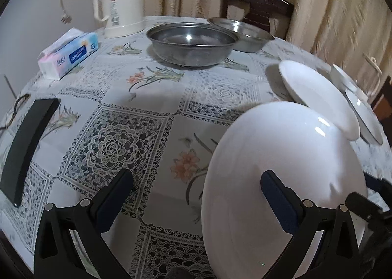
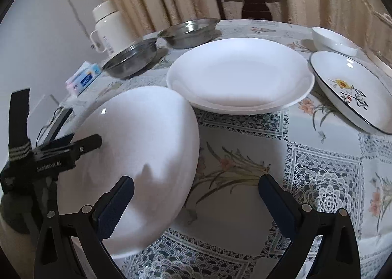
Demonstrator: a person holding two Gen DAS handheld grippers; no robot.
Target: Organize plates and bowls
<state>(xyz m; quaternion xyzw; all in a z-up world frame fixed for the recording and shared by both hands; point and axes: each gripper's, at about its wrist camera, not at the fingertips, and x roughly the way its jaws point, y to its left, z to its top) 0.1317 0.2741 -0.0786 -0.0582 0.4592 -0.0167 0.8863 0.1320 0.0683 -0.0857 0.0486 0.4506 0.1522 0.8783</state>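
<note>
Left wrist view: plain glossy white plate (image 1: 281,181), tilted on edge above the table (image 1: 147,97) near its front edge. Left gripper (image 1: 196,195) jaws wide; its right finger lies across the plate face, the left finger clear of it.

Right wrist view: same plate (image 2: 137,156) overlaps the left finger of the right gripper (image 2: 196,198), jaws wide, holding nothing. White deep plate (image 2: 240,75) lies flat mid-table.

Both grippers are matte black plastic frames with silver round screws at the pivots. Their fingers (image 1: 276,200) carry dark blue ribbed pads. The left gripper (image 2: 73,146) shows small pale lettering and a black-and-white striped strap.
</note>
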